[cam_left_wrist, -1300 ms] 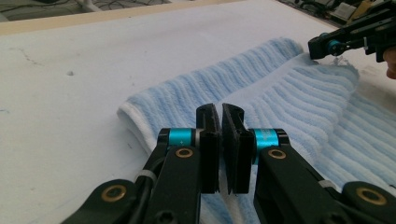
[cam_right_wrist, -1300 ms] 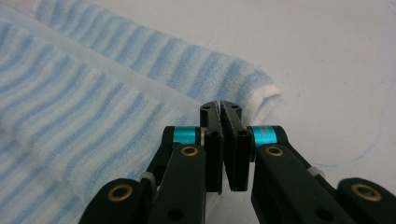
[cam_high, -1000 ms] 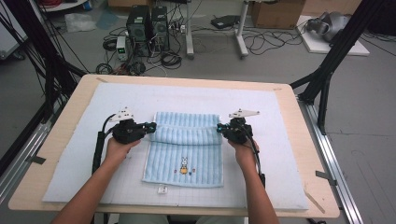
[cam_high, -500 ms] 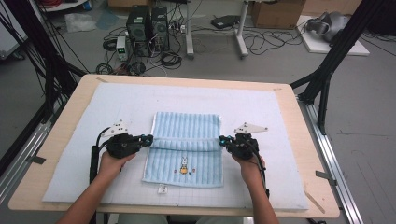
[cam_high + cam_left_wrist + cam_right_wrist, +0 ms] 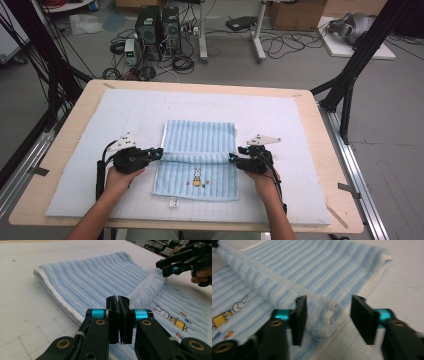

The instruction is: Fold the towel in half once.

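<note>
Your left hand-held gripper (image 5: 117, 315) sat pinched tight, its pads meeting at the towel's (image 5: 200, 145) 9 o'clock edge on the fold. Your right hand-held gripper (image 5: 327, 315) had just been opening, its pads clear of the folded corner between them at 3 o'clock. The blue striped towel lay mid-tabletop (image 5: 320, 120).

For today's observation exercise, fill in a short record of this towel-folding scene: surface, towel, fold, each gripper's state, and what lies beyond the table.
surface: white padded mat on a wooden table
towel: light blue striped towel with a rabbit picture on the near part
fold: far edge brought over toward the person, its edge lying across the middle
left gripper: jaws shut at the folded edge's left end; whether cloth is pinched cannot be told
right gripper: jaws have just been opening, the folded edge between them, pads apart
beyond the table: computer towers and cables on the floor
</note>
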